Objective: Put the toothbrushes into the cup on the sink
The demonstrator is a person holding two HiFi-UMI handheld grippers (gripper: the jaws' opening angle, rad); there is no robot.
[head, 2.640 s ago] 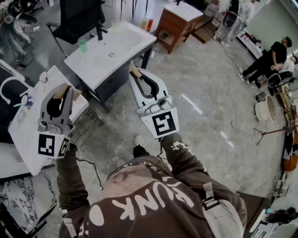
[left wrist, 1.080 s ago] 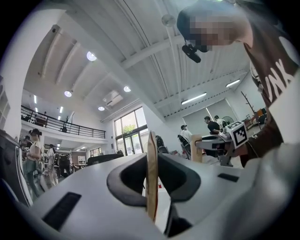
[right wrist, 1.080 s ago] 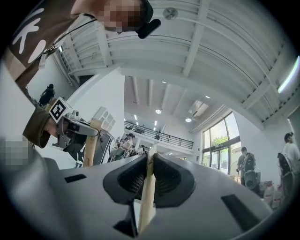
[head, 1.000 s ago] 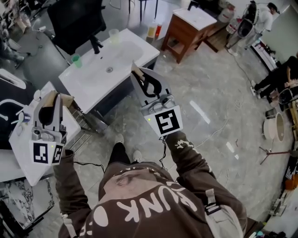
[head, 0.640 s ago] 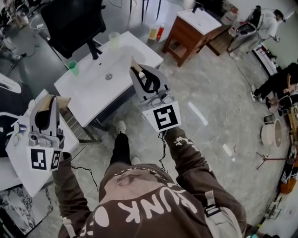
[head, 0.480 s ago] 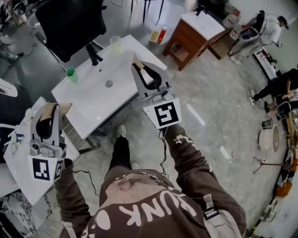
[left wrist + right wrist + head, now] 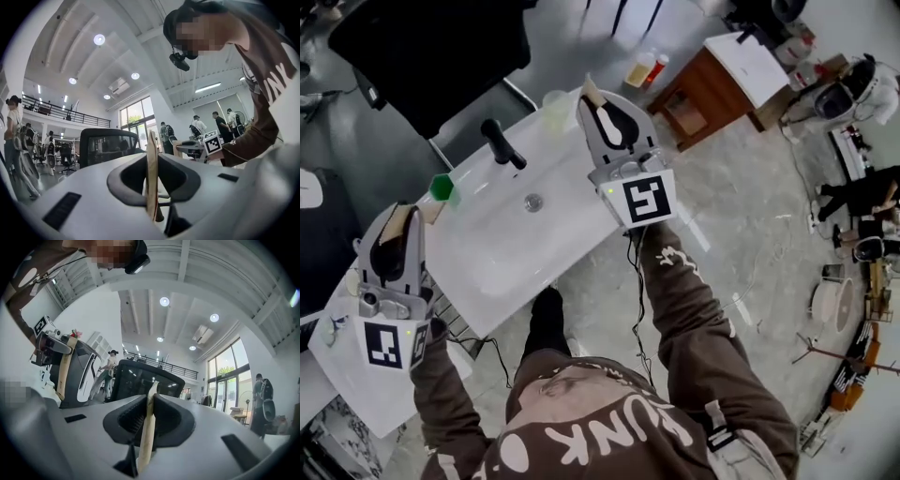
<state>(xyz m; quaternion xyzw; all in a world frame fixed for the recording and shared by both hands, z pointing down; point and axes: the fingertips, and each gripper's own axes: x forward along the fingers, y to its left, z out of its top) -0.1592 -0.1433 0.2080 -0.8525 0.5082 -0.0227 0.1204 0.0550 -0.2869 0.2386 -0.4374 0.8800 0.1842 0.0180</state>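
Observation:
The white sink (image 7: 487,258) lies just ahead in the head view, with a black faucet (image 7: 501,142) at its back. A small green cup (image 7: 442,187) stands on its back left corner and a pale clear cup (image 7: 556,106) on its back right. My right gripper (image 7: 591,92) hovers beside the clear cup, shut and empty. Over the sink's left end my left gripper (image 7: 397,217) is also shut with nothing in it. In both gripper views the tan pads are pressed together, on the left gripper (image 7: 151,159) and on the right gripper (image 7: 151,401). I see no toothbrush clearly.
A black office chair (image 7: 431,47) stands behind the sink. A brown wooden cabinet (image 7: 712,89) and two bottles (image 7: 643,69) on the floor are at the back right. A white side table (image 7: 366,375) with small items is at my left. People stand at the far right.
The person has walked up to the sink. Both grippers have travelled forward, still shut: the right one is now beside the clear cup, the left one at the sink's left end.

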